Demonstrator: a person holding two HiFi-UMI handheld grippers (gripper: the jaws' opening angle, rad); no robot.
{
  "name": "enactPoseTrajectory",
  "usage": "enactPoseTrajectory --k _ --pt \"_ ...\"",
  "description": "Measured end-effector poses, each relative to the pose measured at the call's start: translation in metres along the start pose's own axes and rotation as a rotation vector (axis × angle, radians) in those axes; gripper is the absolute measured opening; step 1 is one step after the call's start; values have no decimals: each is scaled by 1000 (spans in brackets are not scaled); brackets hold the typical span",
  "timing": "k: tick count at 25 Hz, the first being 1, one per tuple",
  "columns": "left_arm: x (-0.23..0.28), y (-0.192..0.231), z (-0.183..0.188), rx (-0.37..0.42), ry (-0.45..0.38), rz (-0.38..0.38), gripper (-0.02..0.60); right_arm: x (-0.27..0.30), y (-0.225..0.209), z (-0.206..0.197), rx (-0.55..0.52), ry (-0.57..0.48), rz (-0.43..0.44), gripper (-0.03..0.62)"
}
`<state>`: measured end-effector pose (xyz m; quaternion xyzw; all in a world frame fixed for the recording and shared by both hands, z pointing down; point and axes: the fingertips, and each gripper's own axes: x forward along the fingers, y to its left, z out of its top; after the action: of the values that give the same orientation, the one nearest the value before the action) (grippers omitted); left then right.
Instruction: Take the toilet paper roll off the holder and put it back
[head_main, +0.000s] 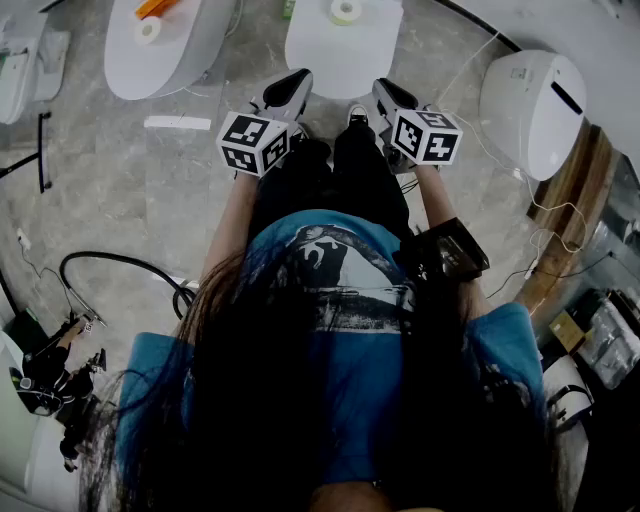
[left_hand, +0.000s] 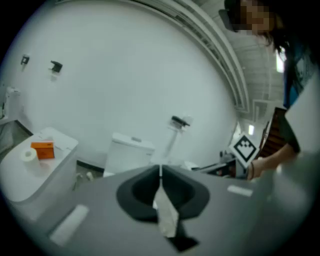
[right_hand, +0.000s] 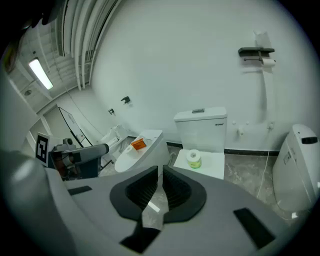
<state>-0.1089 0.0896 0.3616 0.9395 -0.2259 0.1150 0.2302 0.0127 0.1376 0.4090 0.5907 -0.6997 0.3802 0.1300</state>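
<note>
Holding the left hand-held gripper (left_hand: 160, 172) and the right hand-held gripper (right_hand: 161, 172) low and near, both closed on nothing, well short of the far wall. Leaving the toilet paper roll (right_hand: 269, 62) untouched on its holder (right_hand: 256, 51), high on that wall to the right, above a toilet (right_hand: 200, 132) with a spare roll (right_hand: 193, 159) on its lid. Judged as the opening approach; calling next for raising one gripper, parting its jaws and closing round the roll's sides.
</note>
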Motion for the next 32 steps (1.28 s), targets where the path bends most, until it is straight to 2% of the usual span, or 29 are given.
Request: enactPoseTrajectory --k 5,9,16,20,21,22,26,29,32 --pt "0 24 12 15 -45 58 2 25 -8 23 -47 -13 8 43" --pt "8 43 14 -33 -63 141 2 55 -25 43 -90 11 57 43" --pt "46 61 -1 -100 -35 235 2 128 -72 57 -182 136 113 43" --pt "89 72 -10 -107 -15 241 2 177 -102 53 -247 221 171 48" --pt "99 74 -13 -102 -7 239 2 189 -108 48 -259 252 191 90" --pt "109 78 -15 -97 1 239 2 201 -114 42 -269 285 213 179" --pt "145 95 -23 -88 21 246 2 243 -139 25 -378 368 250 264" --pt "164 111 -29 -86 24 251 2 277 -162 10 -550 420 231 361" --pt "177 127 -39 -82 42 264 2 310 -182 -10 -769 503 209 421"
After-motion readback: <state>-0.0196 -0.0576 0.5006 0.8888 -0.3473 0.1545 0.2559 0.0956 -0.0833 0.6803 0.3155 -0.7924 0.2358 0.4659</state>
